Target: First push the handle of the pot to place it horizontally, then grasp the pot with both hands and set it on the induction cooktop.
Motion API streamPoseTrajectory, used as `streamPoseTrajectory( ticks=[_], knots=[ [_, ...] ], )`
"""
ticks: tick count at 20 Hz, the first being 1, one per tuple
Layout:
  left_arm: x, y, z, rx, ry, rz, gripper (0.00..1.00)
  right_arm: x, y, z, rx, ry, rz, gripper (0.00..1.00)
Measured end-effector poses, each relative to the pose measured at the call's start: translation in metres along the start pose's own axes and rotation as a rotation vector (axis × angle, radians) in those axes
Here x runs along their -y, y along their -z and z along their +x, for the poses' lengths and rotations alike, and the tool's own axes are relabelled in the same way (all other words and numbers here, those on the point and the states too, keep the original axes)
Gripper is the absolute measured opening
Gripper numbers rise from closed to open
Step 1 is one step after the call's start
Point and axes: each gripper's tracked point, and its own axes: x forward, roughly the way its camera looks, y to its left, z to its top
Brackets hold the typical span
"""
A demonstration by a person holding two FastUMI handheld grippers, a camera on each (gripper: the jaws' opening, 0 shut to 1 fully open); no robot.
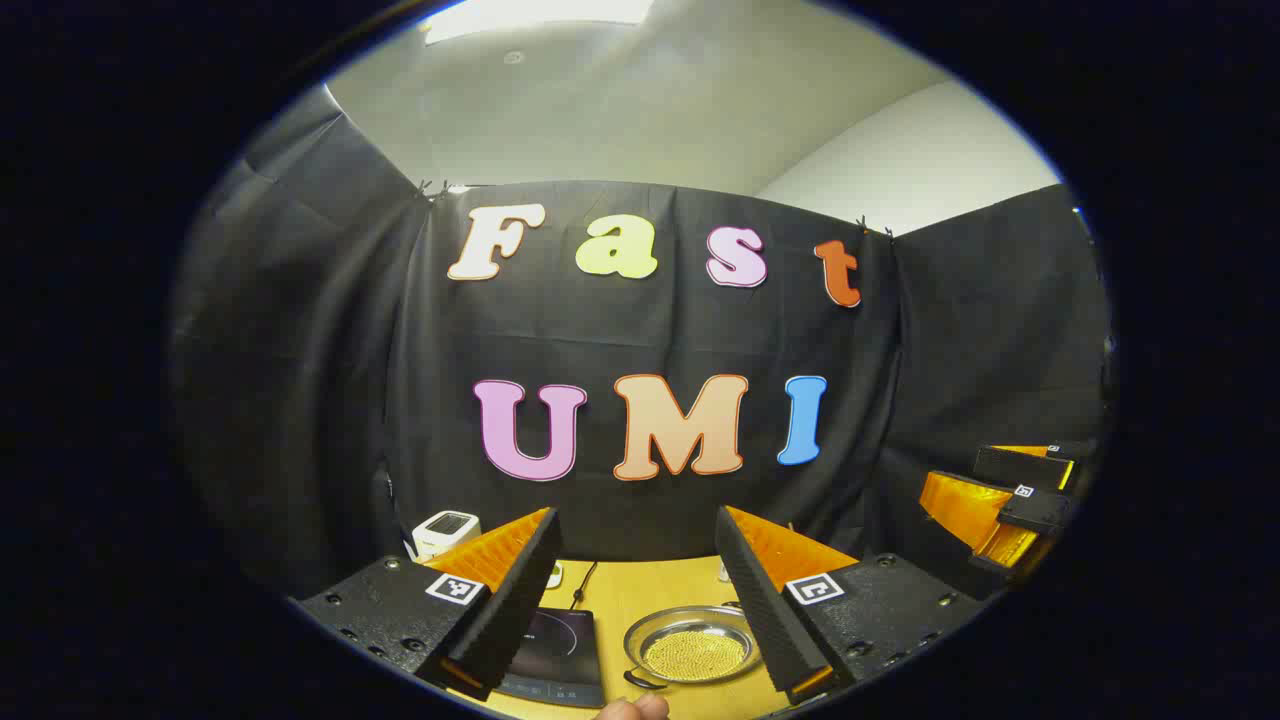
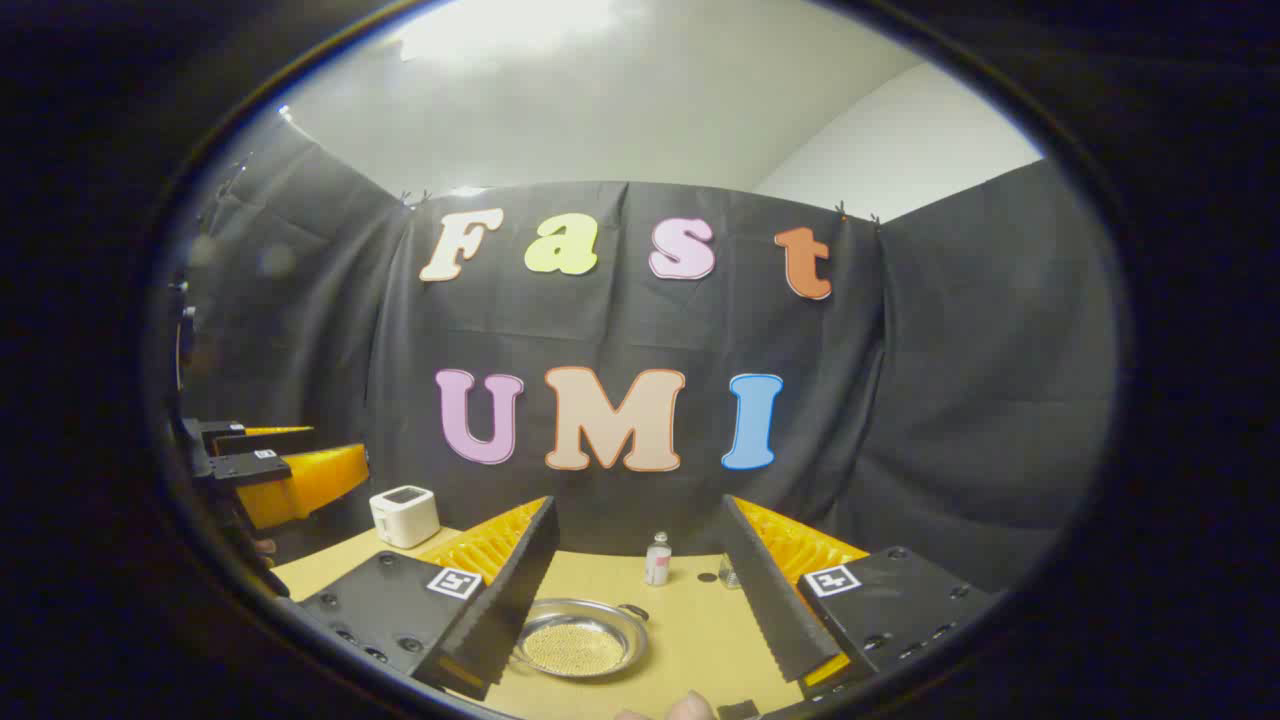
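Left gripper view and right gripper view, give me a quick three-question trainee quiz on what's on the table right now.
1. True or false: the pot already sits on the induction cooktop.
2. Multiple choice: in the left gripper view, the cooktop lies on which side of the pot? A) left B) right C) behind it
3. Fill in: the left gripper and the right gripper both have their fingers ____, holding nothing.

Key
1. False: it rests on the wooden table beside the cooktop.
2. A
3. open
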Motion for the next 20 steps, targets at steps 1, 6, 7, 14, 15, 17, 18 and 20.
streamPoseTrajectory(
  ticks=[1, 6, 7, 14, 15, 17, 18, 20],
  knots=[
    [0.006, -0.002, 0.000, 0.000, 0.002, 0.000, 0.94, 0.003, -0.002, 0.000, 0.005, 0.000, 0.001, 0.98],
    [0.020, -0.005, 0.000, 0.002, -0.001, 0.015, 0.94, 0.011, -0.004, 0.000, 0.008, -0.014, -0.002, 0.98],
    [0.020, -0.005, 0.000, 0.002, -0.007, 0.018, 0.94, 0.013, -0.005, 0.000, 0.008, -0.016, 0.009, 0.98],
    [0.016, -0.011, -0.004, 0.015, -0.062, 0.054, 0.94, 0.012, -0.012, 0.001, 0.025, -0.047, 0.042, 0.98],
    [0.011, -0.011, -0.008, 0.010, -0.073, 0.054, 0.94, 0.010, -0.012, 0.001, 0.028, -0.052, 0.041, 0.98],
    [0.003, -0.010, -0.015, 0.004, -0.094, 0.056, 0.90, 0.008, -0.012, 0.005, 0.027, -0.059, 0.036, 0.98],
    [0.002, -0.011, -0.015, 0.003, -0.101, 0.057, 0.90, 0.008, -0.013, 0.006, 0.026, -0.060, 0.035, 0.98],
    [-0.004, -0.012, -0.018, 0.004, -0.117, 0.060, 0.90, 0.007, -0.013, 0.007, 0.022, -0.063, 0.037, 1.00]
  ],
)
